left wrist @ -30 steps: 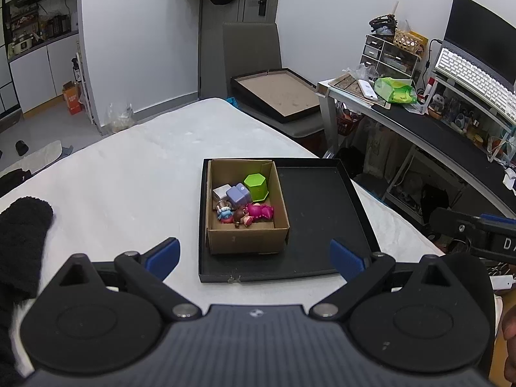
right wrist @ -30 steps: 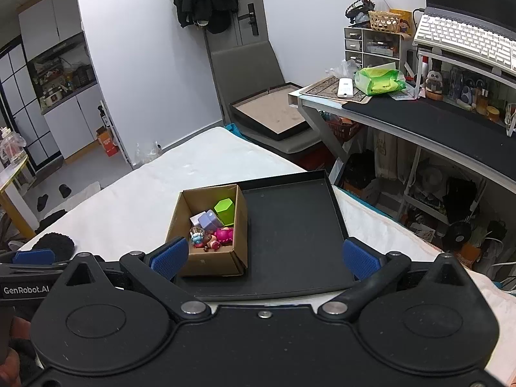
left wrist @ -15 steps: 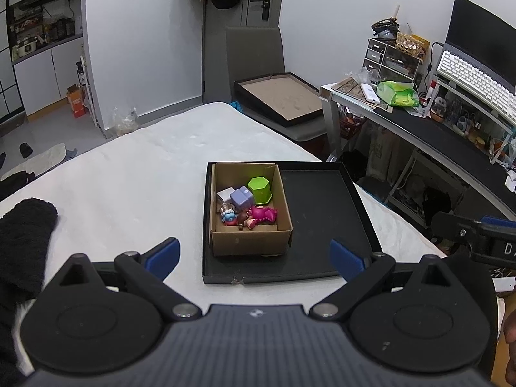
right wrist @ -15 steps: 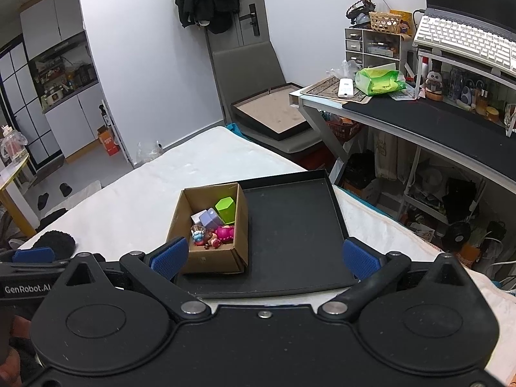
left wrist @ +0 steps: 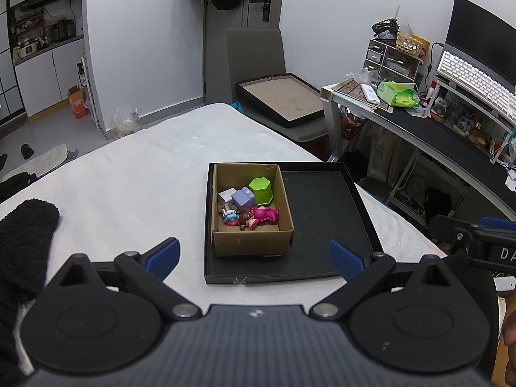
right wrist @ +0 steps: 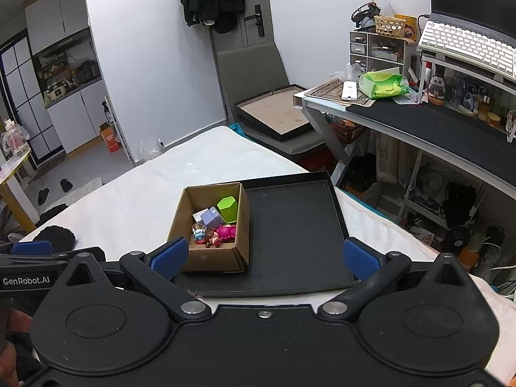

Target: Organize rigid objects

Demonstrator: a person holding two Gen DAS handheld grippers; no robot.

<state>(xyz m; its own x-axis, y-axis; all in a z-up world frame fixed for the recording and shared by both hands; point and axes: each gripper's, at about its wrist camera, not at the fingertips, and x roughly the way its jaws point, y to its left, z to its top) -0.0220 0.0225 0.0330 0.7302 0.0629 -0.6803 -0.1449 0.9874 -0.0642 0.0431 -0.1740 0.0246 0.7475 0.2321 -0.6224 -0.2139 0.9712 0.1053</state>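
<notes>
A black fuzzy cloth (left wrist: 24, 242) lies at the left edge of the white bed (left wrist: 135, 177), well to the left of the cardboard box (left wrist: 251, 242). The left gripper (left wrist: 254, 254) hovers short of the box with its blue-padded jaws spread wide and nothing between them. The box sits in the left part of a black tray (left wrist: 322, 219), its walls against the tray's left and far rims. Inside the box, a white cube (left wrist: 225, 196) and a purple block (left wrist: 244, 198) lie at the left, a green hexagonal cup (left wrist: 260, 188) stands at the far right, and a small blue figure (left wrist: 229, 216) and a pink toy (left wrist: 265, 214) lie nearer the front. Right of the box the tray floor is bare. The right gripper (right wrist: 263, 256) is also wide open and empty, hanging before the tray's near rim. Far right of the box stands a desk (right wrist: 419, 119).
</notes>
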